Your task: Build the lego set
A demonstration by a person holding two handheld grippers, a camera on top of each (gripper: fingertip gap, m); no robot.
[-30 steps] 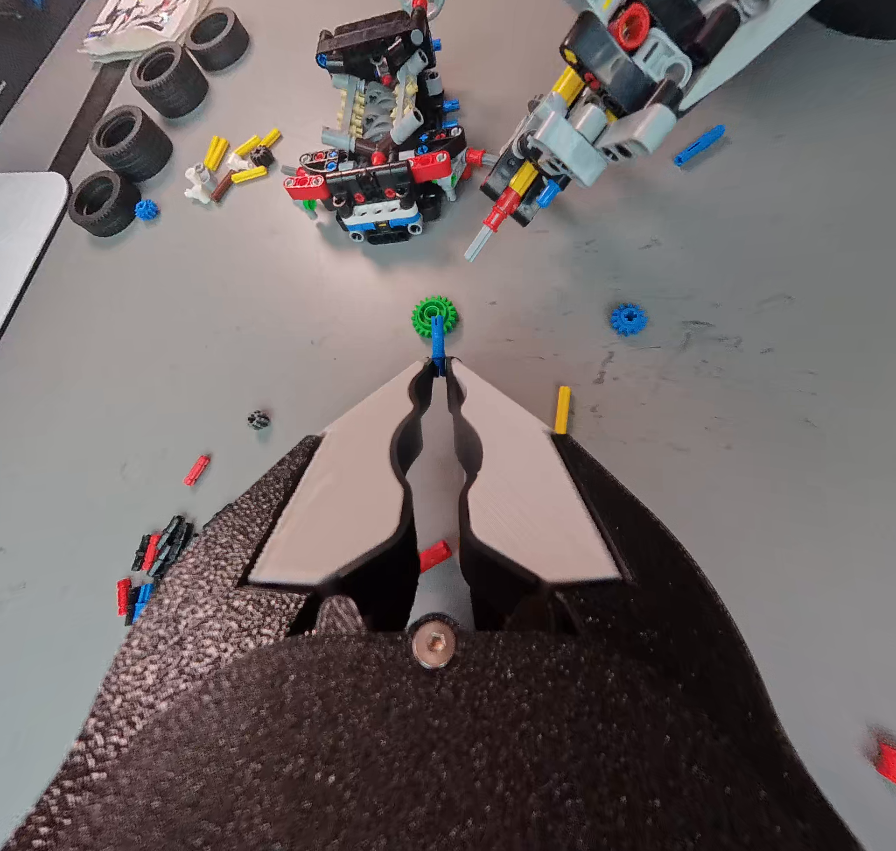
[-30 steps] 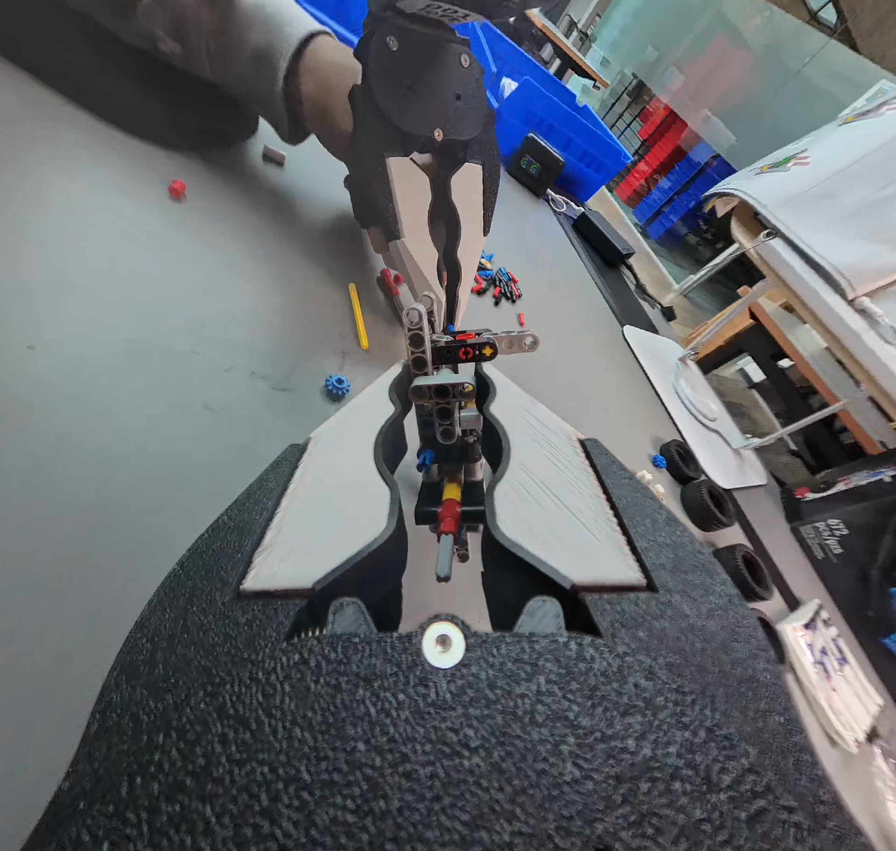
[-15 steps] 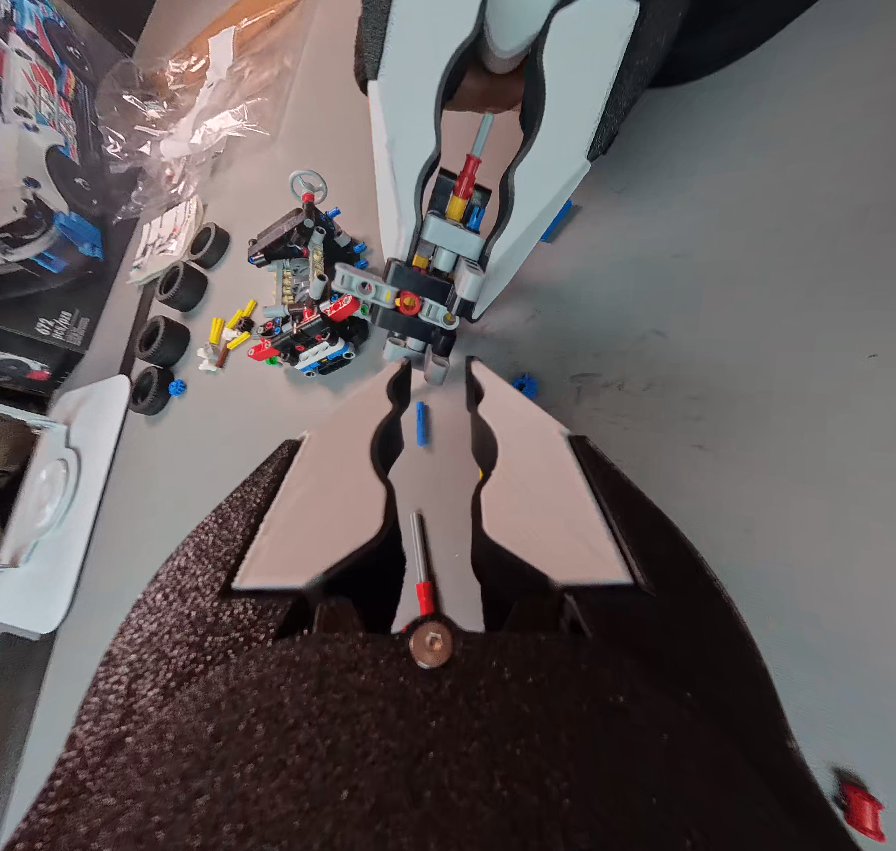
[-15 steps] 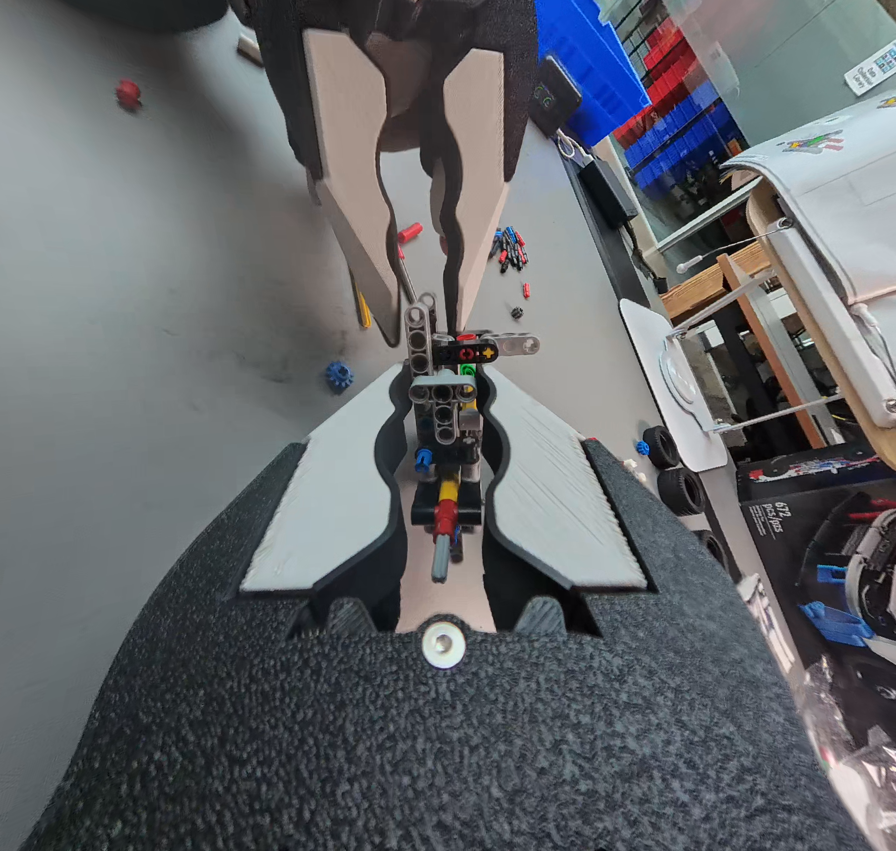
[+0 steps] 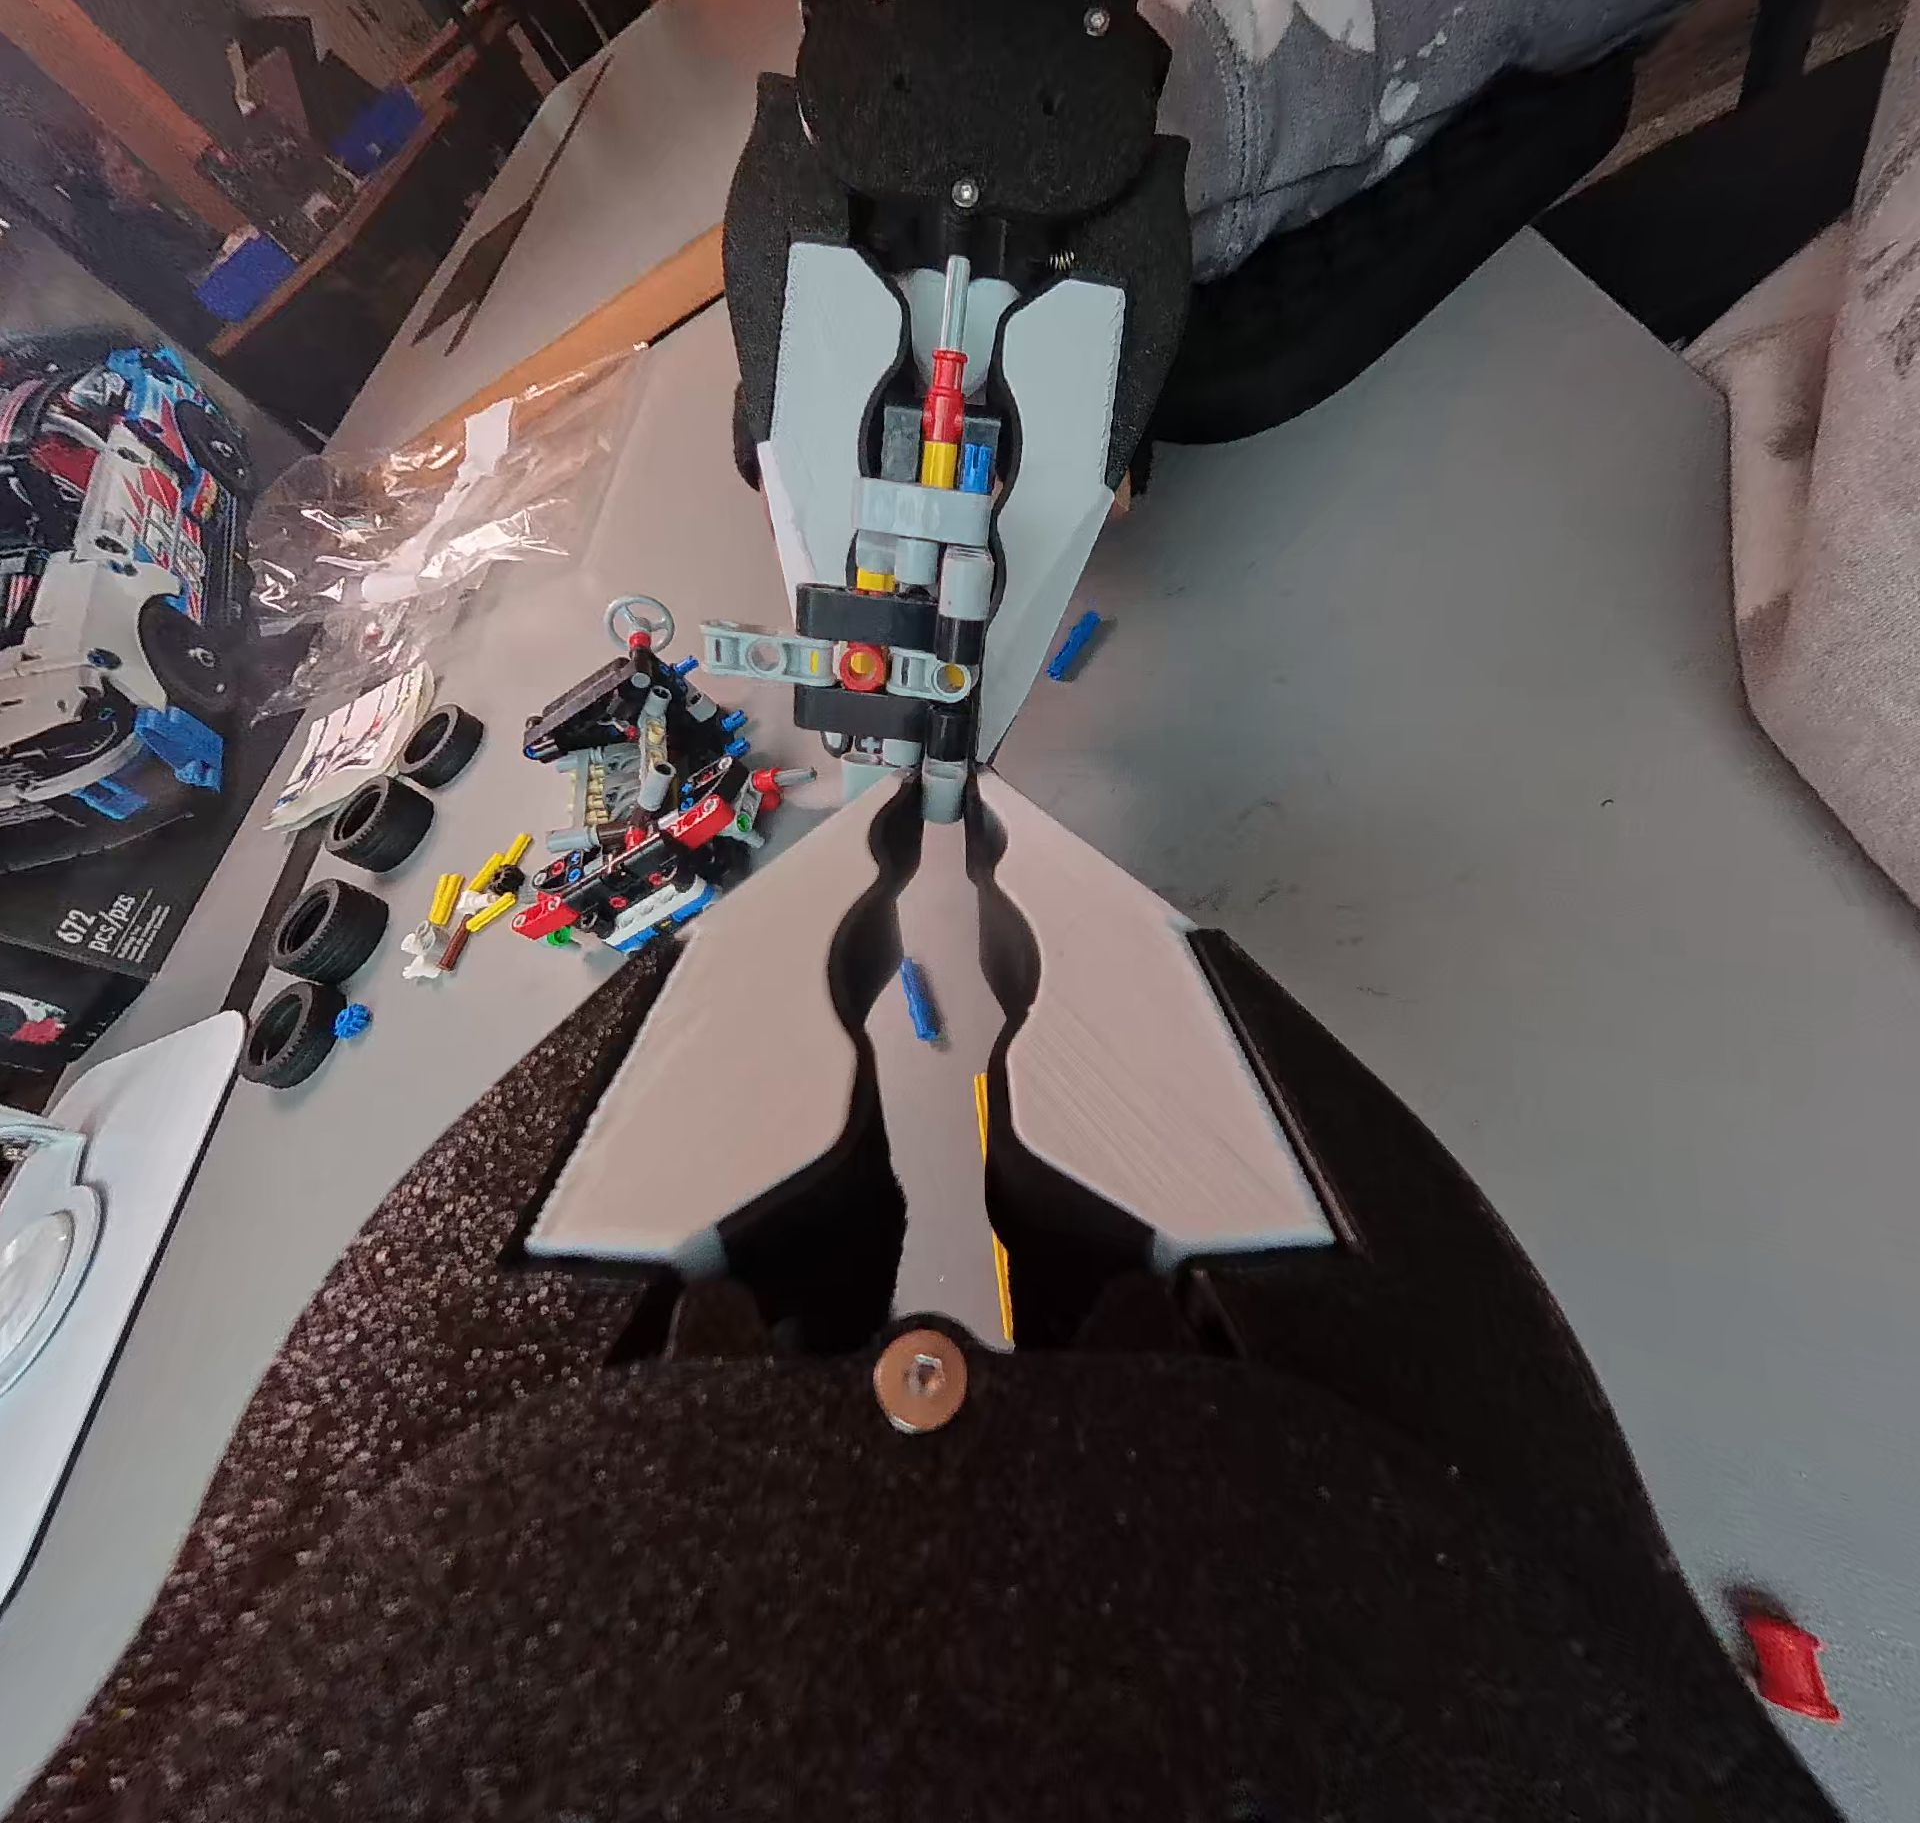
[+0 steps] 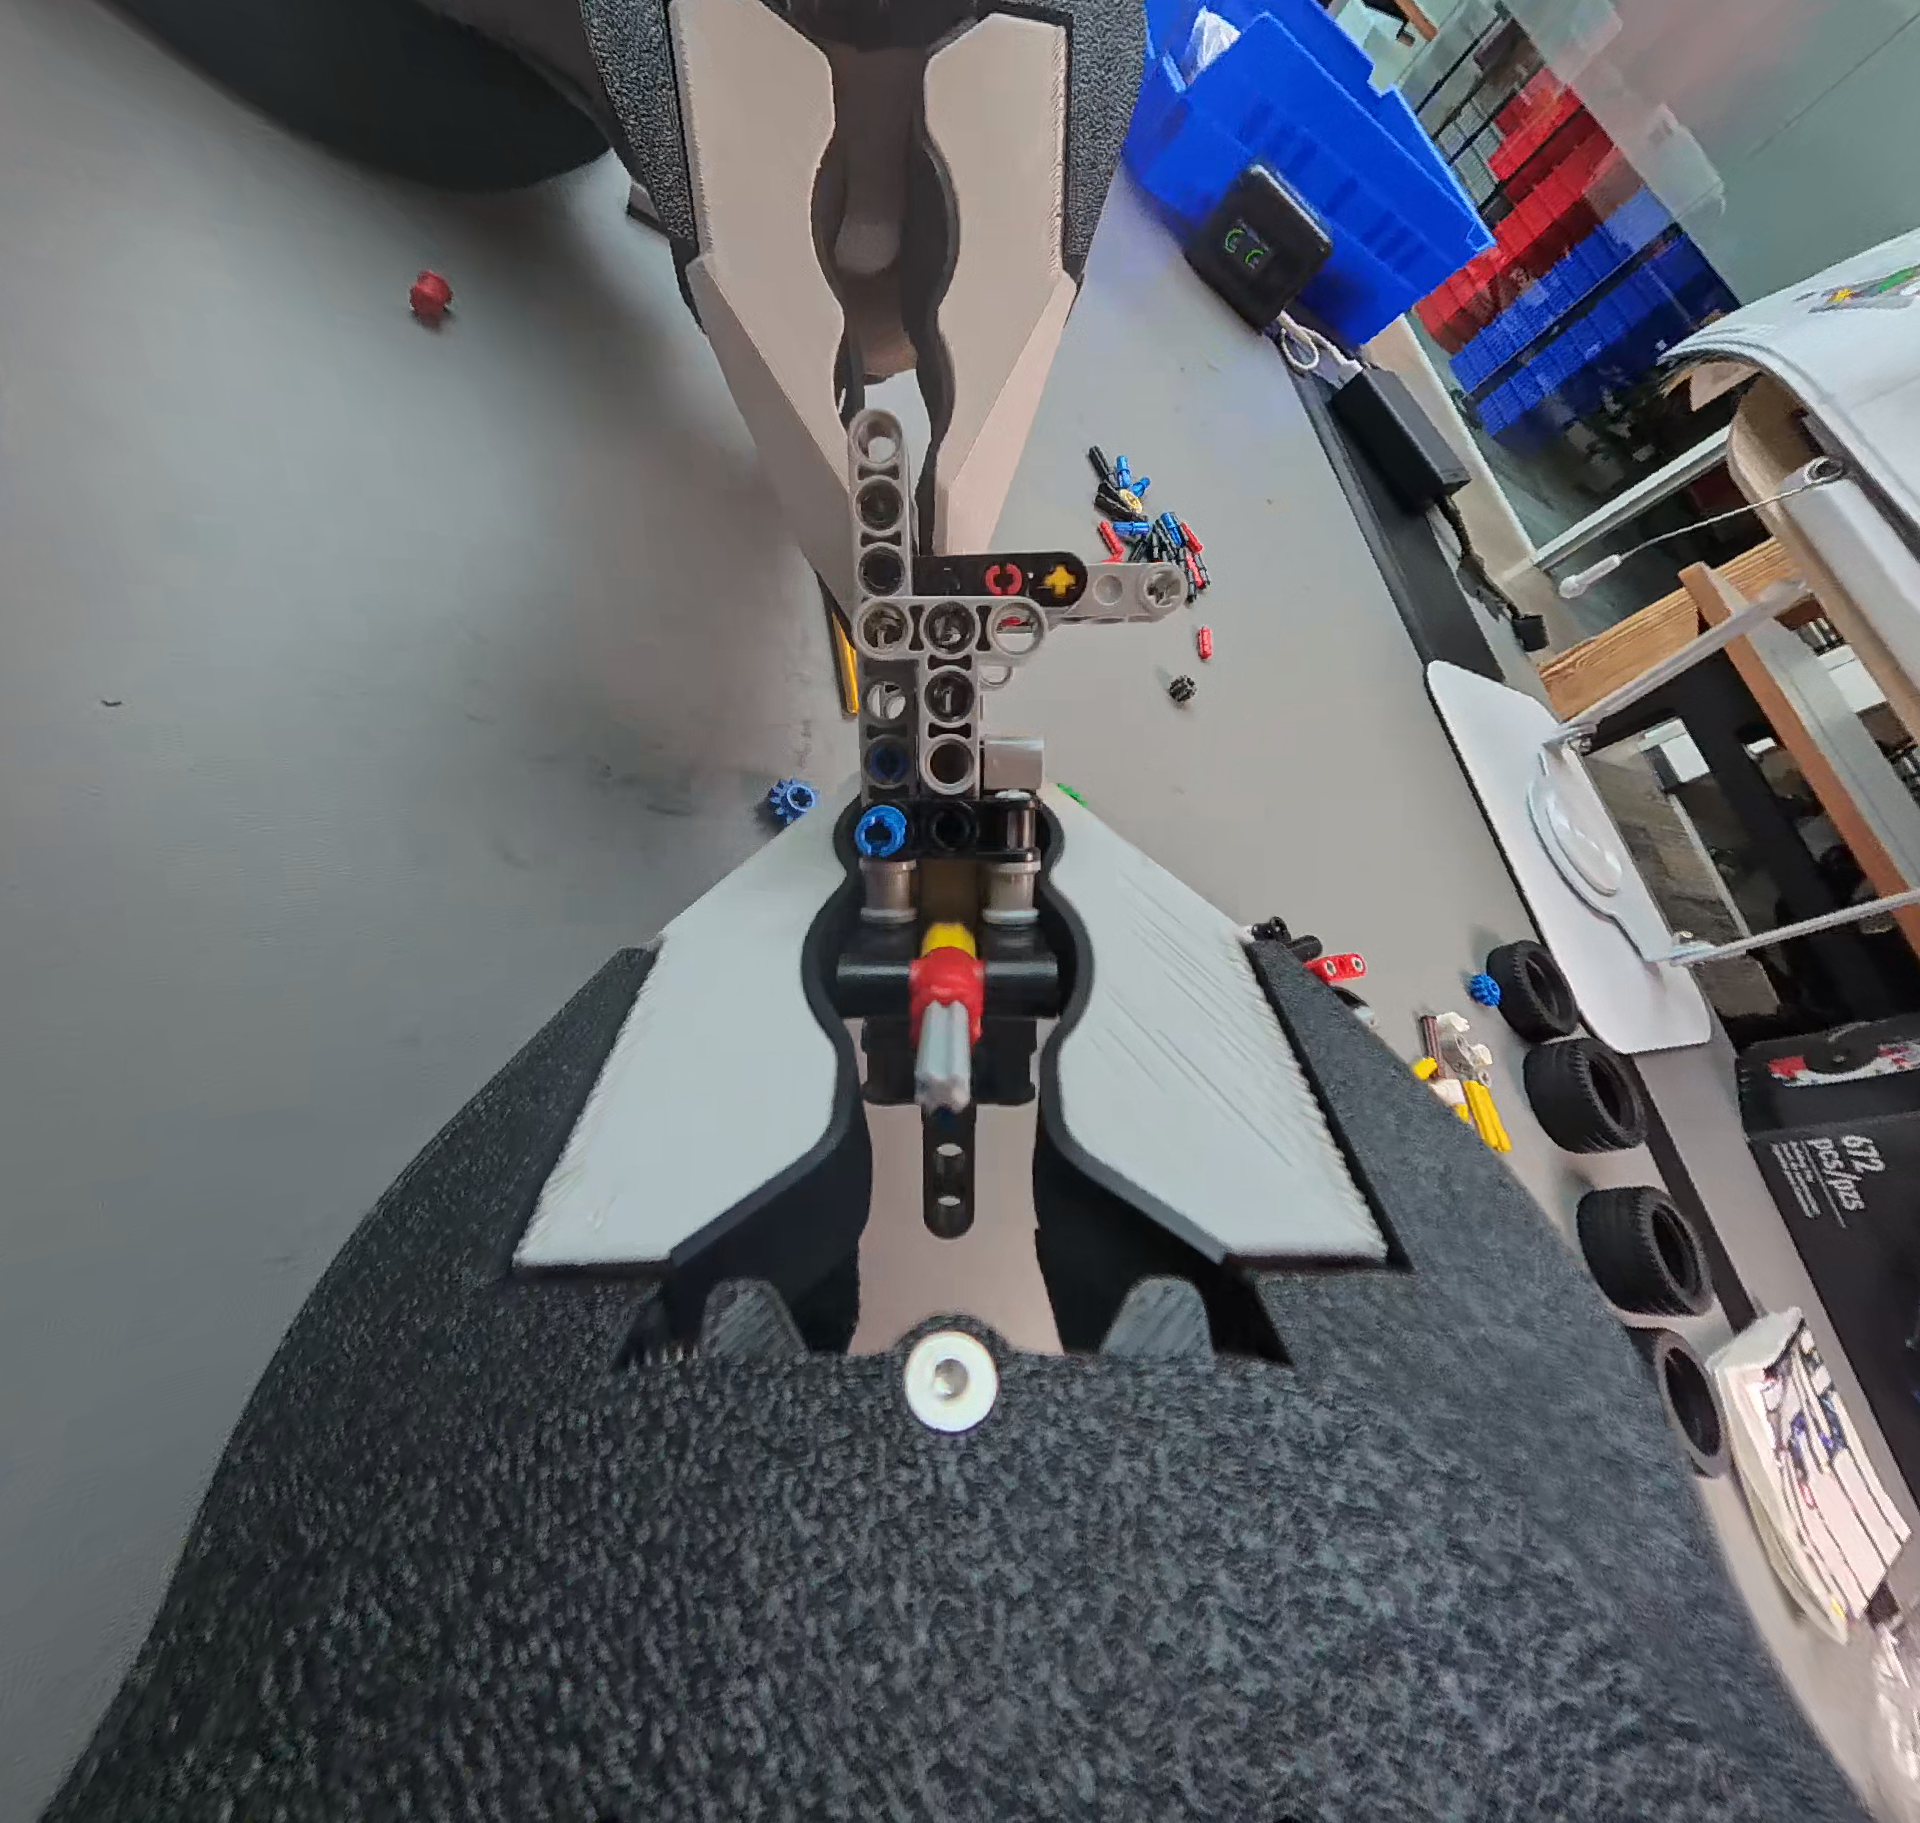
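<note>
**Two grippers meeting at one lego sub-assembly**

We found the right gripper (image 6: 948, 838) clamped on a lego sub-assembly (image 6: 940, 693) of grey perforated beams, black blocks and a red-and-yellow axle, held above the grey table (image 6: 260, 630). Its pale, ridged fingers (image 6: 1164, 1035) with wavy black inner edges pressed both sides of the black block. The housing was black and coarsely grained.

In the left wrist view the same sub-assembly (image 5: 904, 630) pointed towards the left gripper (image 5: 940, 797), whose fingers (image 5: 748, 1035) stood narrowly apart, their tips flanking a grey end tube of the piece; we could not tell whether they gripped it. A loose blue pin (image 5: 918, 999) lay on the table beneath the gap.

A second, partly built black and grey chassis (image 5: 639, 807) with a small steering wheel sat on the table to the left, well apart. Near it were four black rubber tyres (image 5: 358, 880), yellow pegs (image 5: 473, 885), a sticker sheet (image 5: 353, 745) and a crumpled clear plastic bag (image 5: 416, 537). The printed set box (image 5: 104, 630) lay at the table edge.

Blue plastic bins (image 6: 1299, 90) stood beyond the table; we could not see their contents.
</note>
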